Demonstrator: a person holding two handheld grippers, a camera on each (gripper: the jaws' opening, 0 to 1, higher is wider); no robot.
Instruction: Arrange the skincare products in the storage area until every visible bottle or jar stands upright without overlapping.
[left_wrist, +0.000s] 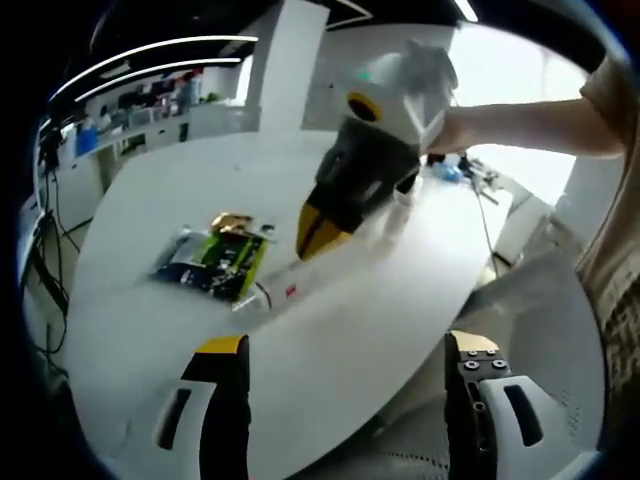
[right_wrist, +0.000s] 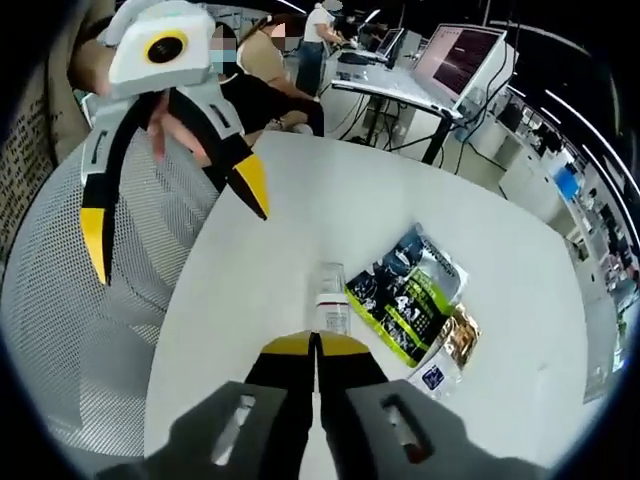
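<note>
A small clear bottle (left_wrist: 282, 292) with a red mark lies on its side on the white table (left_wrist: 340, 340), next to a flat pile of sachets (left_wrist: 215, 260) in green, black and gold. In the right gripper view the bottle (right_wrist: 332, 288) lies just past my right gripper (right_wrist: 315, 345), whose yellow tips are pressed together at its near end. Nothing shows between those tips. The right gripper (left_wrist: 318, 232) reaches down from the upper right to just above the bottle. My left gripper (left_wrist: 350, 365) hovers wide open over the table's near edge. It is also open (right_wrist: 175, 215) in the air left of the table.
The sachets (right_wrist: 410, 295) lie right of the bottle. A grey mesh chair (right_wrist: 90, 330) stands by the table (right_wrist: 300, 200) edge on the left. Desks with monitors (right_wrist: 455, 55) and people stand farther back. A sleeved arm (left_wrist: 530, 125) reaches in at upper right.
</note>
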